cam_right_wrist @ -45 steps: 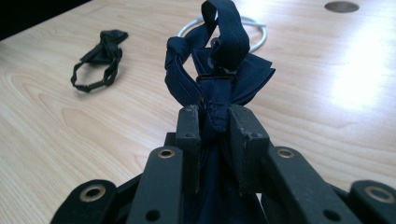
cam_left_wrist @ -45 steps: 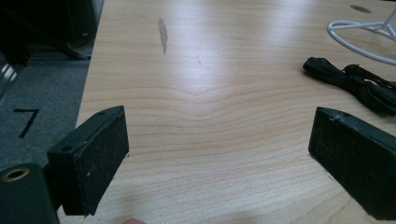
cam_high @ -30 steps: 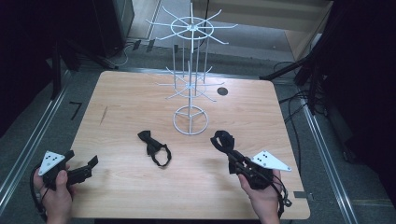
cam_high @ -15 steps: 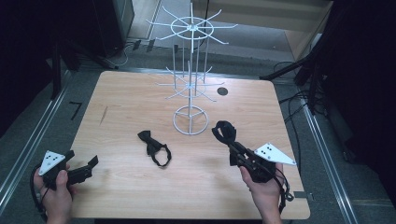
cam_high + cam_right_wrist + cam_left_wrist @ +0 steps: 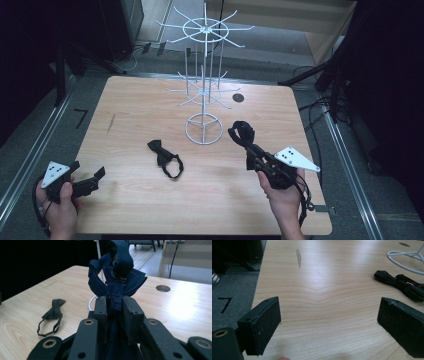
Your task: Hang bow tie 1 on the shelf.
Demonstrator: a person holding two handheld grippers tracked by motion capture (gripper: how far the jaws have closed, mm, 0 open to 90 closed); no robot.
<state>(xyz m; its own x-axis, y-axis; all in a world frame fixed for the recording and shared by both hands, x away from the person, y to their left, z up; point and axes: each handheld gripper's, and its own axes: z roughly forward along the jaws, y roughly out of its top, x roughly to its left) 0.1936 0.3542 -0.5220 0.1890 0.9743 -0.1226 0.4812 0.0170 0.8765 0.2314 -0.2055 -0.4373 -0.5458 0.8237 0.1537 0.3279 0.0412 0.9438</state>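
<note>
1. Left gripper point(image 5: 89, 184) at the near left corner of the pale wooden counter point(image 5: 135, 115): fingers wide apart, holding nothing.
2. Black fabric bow tie point(image 5: 165, 159) flat mid-counter, long axis slanting toward the near edge.
3. White wire display rack point(image 5: 204, 107) just left of and beyond the right gripper point(image 5: 248, 148).
4. Right fingers clamped on a dark navy bow tie point(image 5: 117, 277), raised off the counter.

A wire rack point(image 5: 204, 95) stands on the table point(image 5: 135, 110) past its middle. A bow tie point(image 5: 165, 158) lies on the tabletop, nearer than the rack's base and to its left. Right of the base, the right gripper point(image 5: 248, 145) holds a second bow tie point(image 5: 116, 272) clear of the table. The left gripper point(image 5: 86, 184) sits at the near left corner, well apart from both ties.
</note>
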